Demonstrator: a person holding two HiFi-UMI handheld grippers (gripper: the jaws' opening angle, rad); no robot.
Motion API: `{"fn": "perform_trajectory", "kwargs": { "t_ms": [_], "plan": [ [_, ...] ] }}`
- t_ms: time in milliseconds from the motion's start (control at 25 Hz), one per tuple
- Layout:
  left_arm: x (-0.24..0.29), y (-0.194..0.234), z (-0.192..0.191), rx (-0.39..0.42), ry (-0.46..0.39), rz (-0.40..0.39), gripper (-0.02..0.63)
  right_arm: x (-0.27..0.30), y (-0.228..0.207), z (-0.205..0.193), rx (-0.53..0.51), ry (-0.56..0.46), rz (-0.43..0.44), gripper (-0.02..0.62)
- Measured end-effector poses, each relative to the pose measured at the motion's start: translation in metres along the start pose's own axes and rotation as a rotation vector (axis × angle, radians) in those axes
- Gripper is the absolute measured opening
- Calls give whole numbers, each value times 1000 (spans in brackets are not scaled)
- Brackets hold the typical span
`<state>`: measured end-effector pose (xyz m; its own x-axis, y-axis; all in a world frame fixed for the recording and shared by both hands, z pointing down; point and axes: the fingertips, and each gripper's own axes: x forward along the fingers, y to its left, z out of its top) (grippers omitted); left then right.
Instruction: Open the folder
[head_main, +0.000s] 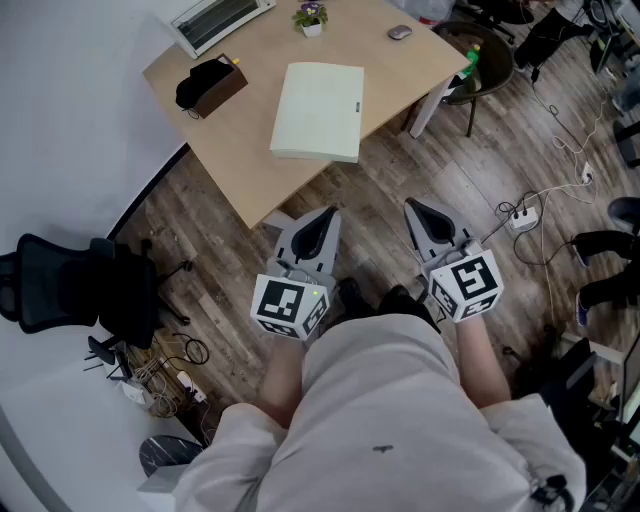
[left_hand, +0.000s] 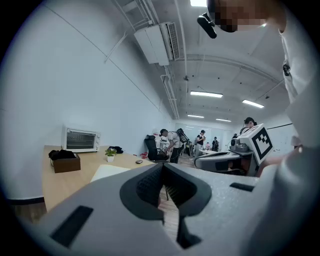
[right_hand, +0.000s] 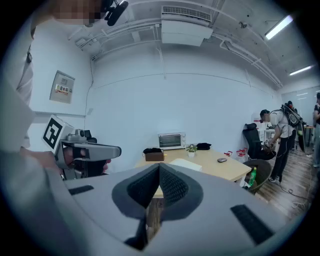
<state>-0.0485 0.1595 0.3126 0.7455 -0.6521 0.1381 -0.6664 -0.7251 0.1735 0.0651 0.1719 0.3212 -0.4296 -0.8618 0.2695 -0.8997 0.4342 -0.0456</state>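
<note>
A pale cream folder (head_main: 318, 110) lies closed and flat on the wooden table (head_main: 240, 170), near its front corner. My left gripper (head_main: 328, 212) and right gripper (head_main: 412, 206) hover side by side over the floor, short of the table edge, both pointing toward it. In each one the jaws meet with nothing between them. The left gripper view shows the folder (left_hand: 107, 172) beyond the left gripper (left_hand: 162, 169), with the right gripper (left_hand: 235, 157) alongside. Beyond the right gripper (right_hand: 159, 169), the folder (right_hand: 187, 164) lies on the table.
On the table stand a toaster oven (head_main: 215, 18), a brown box with a black item (head_main: 208, 85), a small potted plant (head_main: 311, 17) and a mouse (head_main: 399, 32). A black office chair (head_main: 70, 285) stands left; a dark chair (head_main: 485, 65) and a power strip (head_main: 522, 218) are right.
</note>
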Motion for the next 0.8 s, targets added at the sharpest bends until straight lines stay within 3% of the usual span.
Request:
{"fn": "perform_trajectory", "kwargs": {
  "t_ms": [520, 800],
  "plan": [
    [-7, -8, -5, 7, 9, -20, 5, -7, 16, 1, -21, -8, 1, 3],
    [-13, -11, -4, 17, -3, -19, 5, -10, 21, 0, 18, -34, 0, 5]
  ]
}}
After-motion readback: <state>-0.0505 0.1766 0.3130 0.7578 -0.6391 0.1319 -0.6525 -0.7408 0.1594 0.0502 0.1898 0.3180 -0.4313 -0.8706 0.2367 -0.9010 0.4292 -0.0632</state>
